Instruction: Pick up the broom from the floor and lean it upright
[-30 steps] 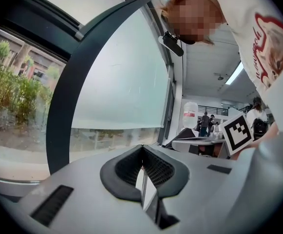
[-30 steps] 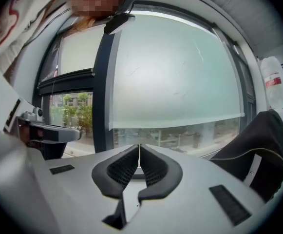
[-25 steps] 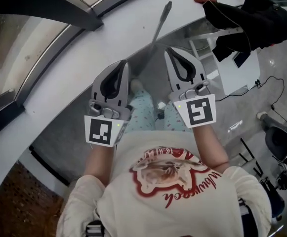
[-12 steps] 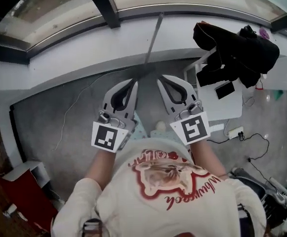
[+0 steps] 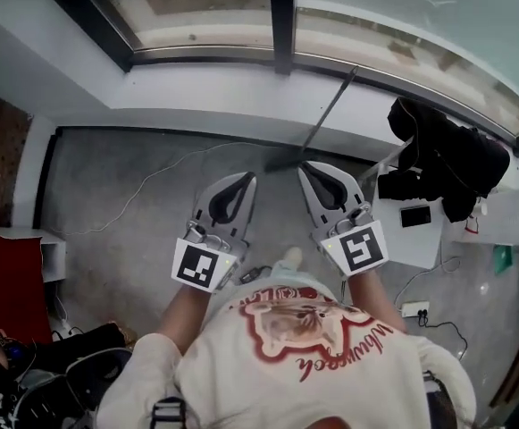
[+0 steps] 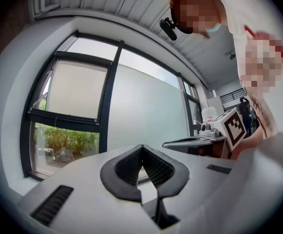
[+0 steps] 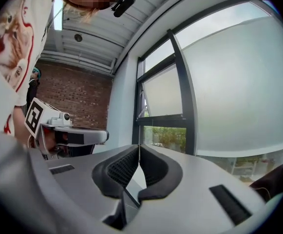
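The broom (image 5: 327, 116) stands tilted against the white wall under the window, its dark head (image 5: 281, 162) on the grey floor and its thin handle reaching up to the sill. Both grippers are held out level in front of the person, short of the broom and apart from it. My left gripper (image 5: 246, 180) is shut with nothing between its jaws; its own view shows the pads meeting at the tip (image 6: 141, 148) against the window. My right gripper (image 5: 307, 170) is likewise shut and empty, its tip (image 7: 139, 148) just below the broom head in the head view.
Dark clothes (image 5: 451, 155) hang over a white table (image 5: 424, 239) at the right, with a phone (image 5: 415, 214) on it. A thin cable (image 5: 152, 179) runs over the floor at the left. A red box (image 5: 0, 271) and a black bag (image 5: 62, 378) sit at the lower left.
Both grippers, still shut, have swung round together with the person's view. The broom now appears right of centre against the wall, and the left floor with the red box has come into view.
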Tool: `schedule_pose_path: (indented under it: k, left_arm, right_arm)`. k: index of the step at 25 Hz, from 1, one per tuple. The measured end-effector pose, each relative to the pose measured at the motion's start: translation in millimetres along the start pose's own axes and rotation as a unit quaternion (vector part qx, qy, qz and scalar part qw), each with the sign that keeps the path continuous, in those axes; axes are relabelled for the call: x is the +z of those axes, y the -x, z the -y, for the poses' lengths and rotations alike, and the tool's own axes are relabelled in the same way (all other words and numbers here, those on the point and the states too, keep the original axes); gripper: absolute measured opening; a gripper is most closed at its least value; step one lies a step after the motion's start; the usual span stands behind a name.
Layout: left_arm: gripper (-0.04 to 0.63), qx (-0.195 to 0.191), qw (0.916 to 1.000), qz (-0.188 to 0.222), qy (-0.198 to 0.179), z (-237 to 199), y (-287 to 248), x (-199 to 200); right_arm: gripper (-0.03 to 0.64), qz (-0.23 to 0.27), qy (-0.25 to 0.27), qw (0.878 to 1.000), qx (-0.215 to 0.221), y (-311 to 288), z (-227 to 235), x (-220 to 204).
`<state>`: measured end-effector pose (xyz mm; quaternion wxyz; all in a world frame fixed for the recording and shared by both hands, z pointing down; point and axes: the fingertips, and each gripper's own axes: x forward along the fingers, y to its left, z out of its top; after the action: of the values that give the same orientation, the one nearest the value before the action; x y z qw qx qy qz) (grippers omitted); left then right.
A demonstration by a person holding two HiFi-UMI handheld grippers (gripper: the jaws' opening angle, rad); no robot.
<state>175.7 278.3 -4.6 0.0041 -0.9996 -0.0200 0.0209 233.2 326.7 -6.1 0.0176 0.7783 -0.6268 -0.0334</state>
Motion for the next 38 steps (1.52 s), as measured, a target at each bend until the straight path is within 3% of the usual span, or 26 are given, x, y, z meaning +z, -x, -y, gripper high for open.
schedule_pose_path:
  k: [4, 8, 13, 17, 23, 29, 33, 38]
  left_arm:
    - [0.021, 0.020, 0.9993, 0.031, -0.001, 9.8, 65.0, 14.7]
    - [0.021, 0.036, 0.9973, 0.064, 0.008, 17.1, 166.1, 25.5]
    - [0.021, 0.036, 0.9991, 0.018, 0.013, 36.5, 278.0, -13.9]
    - [0.021, 0.005, 0.9994, -0.004, 0.033, 63.3, 316.2, -34.6]
    - [0.021, -0.009, 0.9993, 0.015, 0.034, 91.7, 334.7, -25.0]
    - [0.021, -0.025, 0.9988, 0.033, 0.025, 134.6, 313.0, -2.1]
    - [0.021, -0.037, 0.9985, 0.037, 0.019, 163.4, 297.0, -8.3]
    - [0.021, -0.036, 0.9987, 0.032, 0.020, 183.4, 308.8, -7.5]
  right_arm:
    - [0.029, -0.011, 0.013, 1.000, 0.014, 11.3, -56.9, -0.4]
    - [0.029, -0.032, 0.009, 0.999, 0.014, 23.7, -141.6, -10.7]
    - [0.029, -0.061, -0.071, 0.995, -0.022, 74.8, -245.5, -46.1]
    - [0.029, -0.078, -0.071, 0.994, -0.028, 120.3, -299.5, -55.4]
    - [0.029, -0.054, -0.035, 0.997, -0.045, 146.5, -300.5, -30.6]
    - [0.026, -0.001, 0.031, 0.998, -0.050, 177.5, -277.0, 33.4]
    - [0.026, -0.001, 0.036, 0.997, -0.069, 206.0, -254.8, 23.7]
    - [0.026, 0.003, 0.028, 0.997, -0.066, 228.6, -265.6, 22.4]
